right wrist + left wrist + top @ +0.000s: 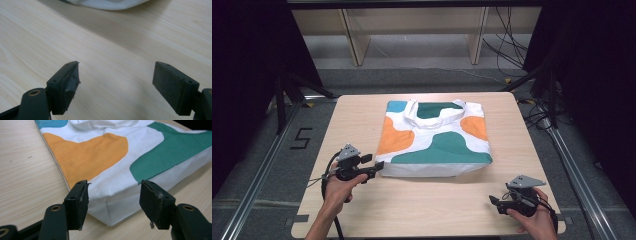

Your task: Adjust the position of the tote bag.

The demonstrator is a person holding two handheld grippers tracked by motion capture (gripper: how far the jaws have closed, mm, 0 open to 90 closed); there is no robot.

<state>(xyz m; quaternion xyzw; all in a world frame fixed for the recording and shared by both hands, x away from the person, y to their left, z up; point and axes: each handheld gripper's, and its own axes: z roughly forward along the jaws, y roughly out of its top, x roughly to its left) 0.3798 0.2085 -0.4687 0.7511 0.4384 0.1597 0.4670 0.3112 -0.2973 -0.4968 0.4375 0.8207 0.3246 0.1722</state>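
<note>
A tote bag, white with orange, green and blue patches, is laid flat on the middle of the wooden table, handles at the far edge. The left gripper is held at the bag's near left corner, jaws pointed toward it. In the left gripper view the bag's near corner is seen lying between the two black jaws and a little beyond them; the left pad is seen just at the bag's side edge, the right pad in front of the white bottom band. The jaws are parted moderately, the corner framed but not pinched; whether either pad touches the cloth cannot be told. Nothing is gripped.

The right gripper is held low at the table's near right, well apart from the bag, jaws pointed left across the bare wood. In the right gripper view the jaws are seen wide apart over bare table, nothing between them, nothing touched by the pads. A strip of the bag's white edge is seen far ahead at the top of that view, with its shadow on the wood beneath.
</note>
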